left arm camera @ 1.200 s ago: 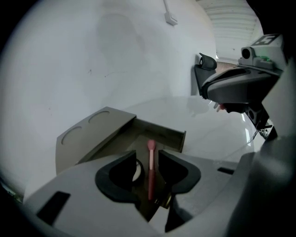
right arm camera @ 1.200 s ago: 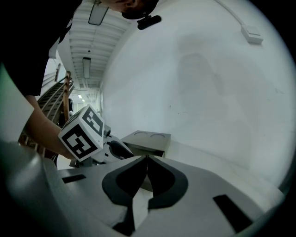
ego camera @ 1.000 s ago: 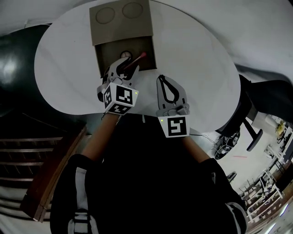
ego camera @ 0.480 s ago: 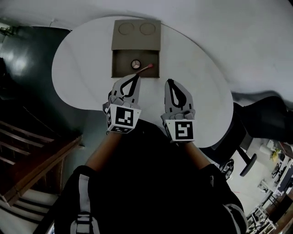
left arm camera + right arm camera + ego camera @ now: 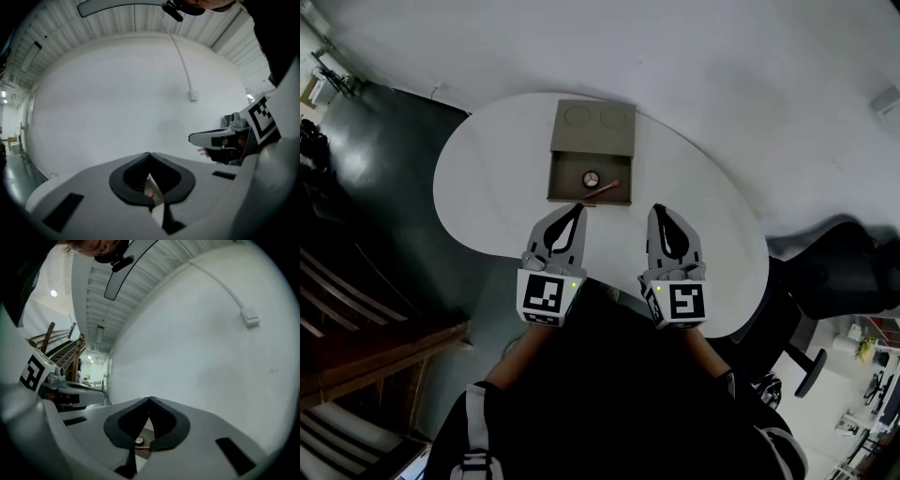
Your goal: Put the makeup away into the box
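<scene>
Brown cardboard box (image 5: 566, 185) on the white tabletop (image 5: 487, 192), with the makeup inside.
A round compact (image 5: 592, 178) and a pink-tipped stick (image 5: 604, 188) lay in the open tray, the stick just right of the compact. The left gripper (image 5: 578, 207) and right gripper (image 5: 657, 208) hung side by side on the box's near side, jaws pressed together, holding nothing.
</scene>
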`<action>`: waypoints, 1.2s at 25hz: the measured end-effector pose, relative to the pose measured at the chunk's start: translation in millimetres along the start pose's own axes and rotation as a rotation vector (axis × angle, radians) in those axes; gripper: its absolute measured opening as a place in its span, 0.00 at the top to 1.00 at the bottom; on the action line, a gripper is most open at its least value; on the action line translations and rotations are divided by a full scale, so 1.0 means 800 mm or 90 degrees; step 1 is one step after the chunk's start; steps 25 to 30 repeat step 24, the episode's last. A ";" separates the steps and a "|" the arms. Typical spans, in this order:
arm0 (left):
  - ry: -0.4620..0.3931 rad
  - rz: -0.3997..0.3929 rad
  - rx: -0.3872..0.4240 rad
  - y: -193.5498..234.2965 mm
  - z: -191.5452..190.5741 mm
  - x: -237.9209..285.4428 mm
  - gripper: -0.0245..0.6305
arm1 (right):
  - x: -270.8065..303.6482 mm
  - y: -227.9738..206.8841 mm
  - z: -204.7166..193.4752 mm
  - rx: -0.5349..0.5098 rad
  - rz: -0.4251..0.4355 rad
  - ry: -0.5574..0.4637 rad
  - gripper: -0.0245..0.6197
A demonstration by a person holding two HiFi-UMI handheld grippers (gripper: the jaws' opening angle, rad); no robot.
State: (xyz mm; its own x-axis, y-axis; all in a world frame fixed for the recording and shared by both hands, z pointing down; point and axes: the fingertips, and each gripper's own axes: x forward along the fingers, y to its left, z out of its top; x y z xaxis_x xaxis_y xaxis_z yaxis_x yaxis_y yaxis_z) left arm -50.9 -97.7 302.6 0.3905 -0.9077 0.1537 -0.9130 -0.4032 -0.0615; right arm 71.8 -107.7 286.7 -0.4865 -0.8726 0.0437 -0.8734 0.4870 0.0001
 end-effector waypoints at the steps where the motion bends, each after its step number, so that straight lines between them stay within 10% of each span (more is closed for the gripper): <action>1: -0.004 0.000 0.002 0.000 0.004 -0.006 0.95 | -0.001 0.009 0.000 -0.001 0.010 0.007 0.93; 30: -0.024 -0.044 0.045 0.058 0.000 -0.040 0.95 | 0.005 0.086 -0.001 -0.004 -0.046 0.036 0.93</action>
